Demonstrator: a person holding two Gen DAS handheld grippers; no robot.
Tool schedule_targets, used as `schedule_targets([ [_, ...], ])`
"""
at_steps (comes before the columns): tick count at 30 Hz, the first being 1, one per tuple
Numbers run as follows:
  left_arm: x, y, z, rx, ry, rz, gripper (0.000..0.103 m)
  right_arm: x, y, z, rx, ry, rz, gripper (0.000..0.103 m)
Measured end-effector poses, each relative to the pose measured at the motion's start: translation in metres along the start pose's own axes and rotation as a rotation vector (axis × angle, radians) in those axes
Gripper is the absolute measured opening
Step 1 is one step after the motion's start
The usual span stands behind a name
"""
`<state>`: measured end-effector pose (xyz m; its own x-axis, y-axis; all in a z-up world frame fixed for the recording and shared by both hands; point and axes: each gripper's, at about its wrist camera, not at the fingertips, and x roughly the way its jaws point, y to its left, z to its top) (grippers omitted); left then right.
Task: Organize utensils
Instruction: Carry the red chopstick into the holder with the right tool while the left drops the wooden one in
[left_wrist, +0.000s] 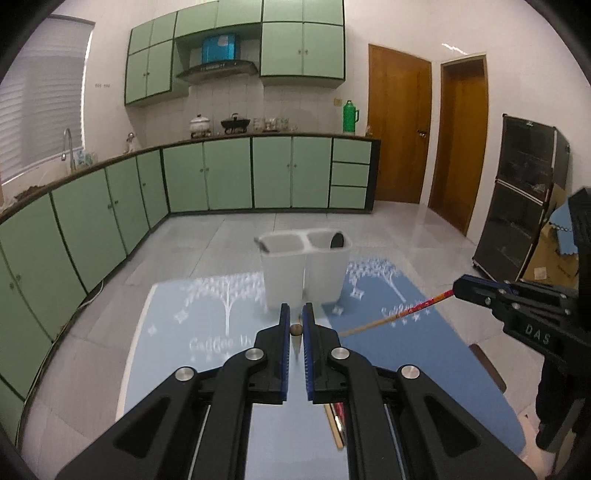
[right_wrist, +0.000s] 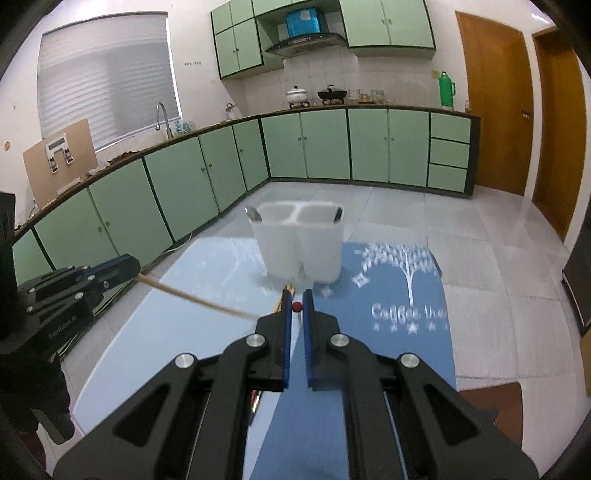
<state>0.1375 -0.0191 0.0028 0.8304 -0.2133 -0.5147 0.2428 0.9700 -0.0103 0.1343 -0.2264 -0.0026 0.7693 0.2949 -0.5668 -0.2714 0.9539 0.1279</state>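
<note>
A: Green cabinets ran along the far and left walls, w/ two wooden doors at far right. What sat on the bench?

B: Blue cloth w/ white tree print, and a white two-compartment holder toward the far end. One utensil leaned in its left compartment, a dark one in the right; too blurred to tell what kind.

A: Left tool?

B: Clamped on a plain wooden chopstick. Its round brown end showed between the pads in the left wrist view; in the right wrist view the stick ran from that tool toward the right, over the cloth.

A: Right tool?

B: Also clamped, on a chopstick w/ red patterned upper part. Red tip showed between its pads; from the left wrist view the stick ran from that tool leftward and nearer, its lower part bare wood.

A: Anything else?

B: More sticks lay on the cloth near the tools, partly hidden, so no count. Both tools were nearer than the holder, not touching it.
</note>
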Motion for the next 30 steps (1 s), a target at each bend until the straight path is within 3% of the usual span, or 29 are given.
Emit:
schedule_targets([
  [13, 0.018, 0.011, 0.046, -0.007, -0.049, -0.025, 0.006, 0.003, -0.01, 0.086, -0.045, -0.04, 0.039, 0.005],
  [17, 0.015, 0.012, 0.069, -0.004, -0.103, -0.032, 0.006, -0.005, -0.016, 0.115, -0.04, -0.089, 0.051, 0.005],
  [24, 0.007, 0.014, 0.135, -0.022, -0.277, -0.032, 0.006, -0.01, -0.023, 0.164, -0.046, -0.179, 0.037, 0.005],
  [30, 0.046, 0.012, 0.165, -0.027, -0.314, -0.002, 0.006, 0.023, -0.03, 0.182, -0.038, -0.179, 0.007, 0.005],
])
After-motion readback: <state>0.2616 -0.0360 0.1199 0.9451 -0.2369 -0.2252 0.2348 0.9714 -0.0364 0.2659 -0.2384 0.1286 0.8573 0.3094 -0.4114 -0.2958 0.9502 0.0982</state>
